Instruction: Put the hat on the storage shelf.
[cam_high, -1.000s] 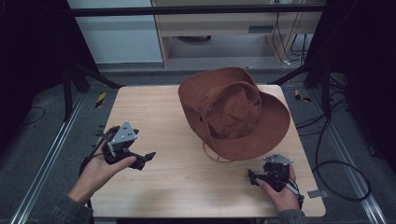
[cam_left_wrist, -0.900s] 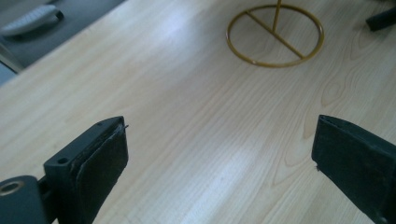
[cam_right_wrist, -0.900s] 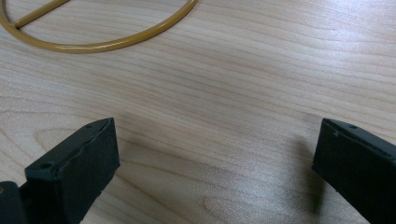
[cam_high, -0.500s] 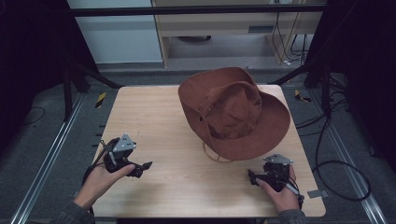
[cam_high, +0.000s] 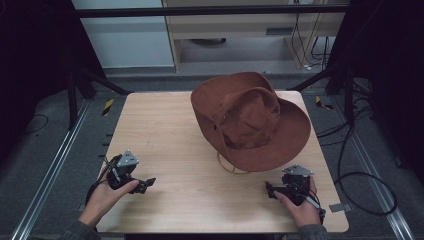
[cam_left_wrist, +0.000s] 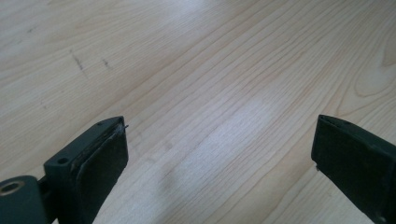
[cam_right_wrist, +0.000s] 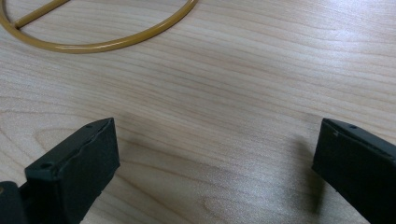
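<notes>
A brown wide-brimmed hat is seen lying on the wooden worktop, toward 1 o'clock from the worktop centre, crown up and tilted. Its tan chin cord is looped on the wood at the brim's 6 o'clock edge.

The left gripper is held low at the worktop's 8 o'clock corner, jaws spread wide with nothing between them; bare wood is seen past the pads in the left gripper view. The right gripper is held at 5 o'clock, jaws likewise wide apart and empty, with the cord loop seen just ahead of it.

Risks judged from here: the soft brim may fold or slip if pinched at one point only. The cord could be snagged by the right gripper and the hat dragged aside. The left gripper is well apart from the hat, so a long reach is called for.
</notes>
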